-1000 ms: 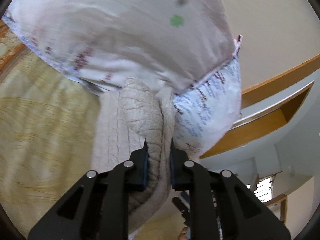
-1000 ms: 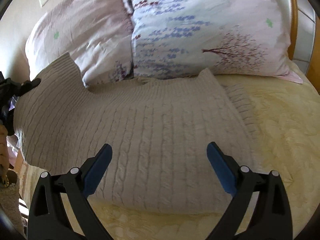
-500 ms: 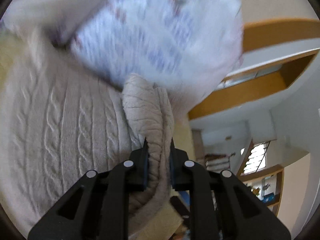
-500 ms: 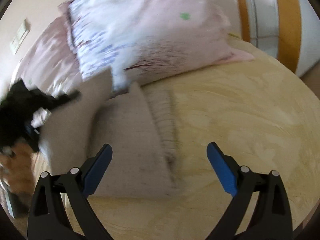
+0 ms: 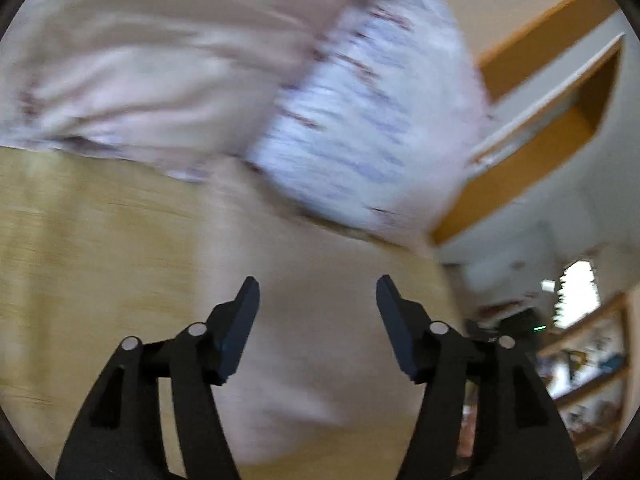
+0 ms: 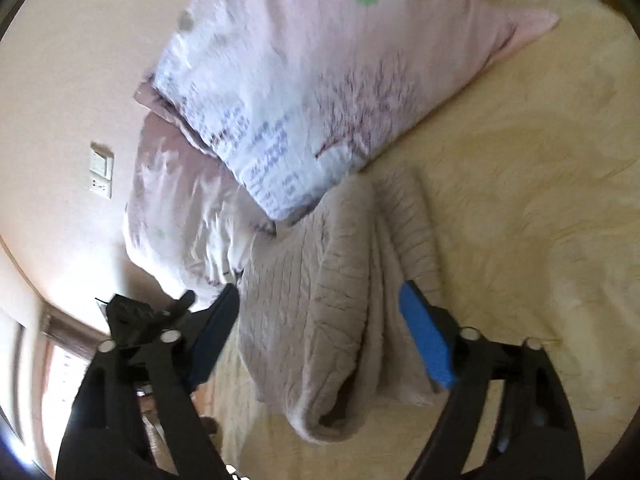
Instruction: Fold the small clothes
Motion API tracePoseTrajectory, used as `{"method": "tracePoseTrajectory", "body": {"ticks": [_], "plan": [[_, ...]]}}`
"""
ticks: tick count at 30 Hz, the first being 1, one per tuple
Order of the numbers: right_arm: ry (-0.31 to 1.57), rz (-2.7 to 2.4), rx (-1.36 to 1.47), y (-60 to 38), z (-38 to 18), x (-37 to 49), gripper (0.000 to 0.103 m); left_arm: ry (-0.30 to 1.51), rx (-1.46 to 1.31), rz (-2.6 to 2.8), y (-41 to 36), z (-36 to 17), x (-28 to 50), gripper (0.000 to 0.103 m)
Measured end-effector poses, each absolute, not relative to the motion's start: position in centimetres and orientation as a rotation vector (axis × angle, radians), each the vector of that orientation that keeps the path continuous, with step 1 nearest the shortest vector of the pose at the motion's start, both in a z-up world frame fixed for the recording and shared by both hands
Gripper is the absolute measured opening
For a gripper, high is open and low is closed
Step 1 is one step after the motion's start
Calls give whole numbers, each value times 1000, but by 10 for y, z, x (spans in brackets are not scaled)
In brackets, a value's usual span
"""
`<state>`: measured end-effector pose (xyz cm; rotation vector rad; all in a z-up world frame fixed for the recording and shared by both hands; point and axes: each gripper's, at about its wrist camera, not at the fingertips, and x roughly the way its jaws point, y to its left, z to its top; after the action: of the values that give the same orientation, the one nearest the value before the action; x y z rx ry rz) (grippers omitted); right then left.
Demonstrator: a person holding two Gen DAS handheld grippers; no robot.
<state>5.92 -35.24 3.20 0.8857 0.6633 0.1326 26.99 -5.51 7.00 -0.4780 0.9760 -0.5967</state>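
Bedspread (image 6: 540,208) fills my near field, yellow and quilted. Closest, my right gripper (image 6: 320,320) is spread wide and empty, straddling the sweater's (image 6: 340,300) rolled fold, whose long axis runs away toward the pillows (image 6: 320,80). My left gripper (image 5: 318,316), also wide and empty, hovers over blurred knit, so right looks nearer.

One sweater (image 6: 340,300), two pillows (image 6: 312,80) (image 6: 180,216) — one bedspread (image 6: 520,200), one wall switch (image 6: 101,176).
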Motion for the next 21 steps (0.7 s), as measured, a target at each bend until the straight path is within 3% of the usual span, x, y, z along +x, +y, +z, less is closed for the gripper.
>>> {"method": "tracePoseTrajectory", "body": {"ticks": [6,13,16,18,21], "plan": [[817,124,857,-338,20,88,66,1103,-462,-503,-39,31,284,64],[856,95,827,-330,10,123,56,1128,-467,-529,-49,13,281,70],[844,101,826,-329,5,137,43,1121,-460,-530,-53,13,279,72],[838,94,847,-332,0,143,23,1123,-464,-533,-55,12,281,73],[798,66,765,-328,14,141,17,1133,-481,-539,-52,13,281,74]]}}
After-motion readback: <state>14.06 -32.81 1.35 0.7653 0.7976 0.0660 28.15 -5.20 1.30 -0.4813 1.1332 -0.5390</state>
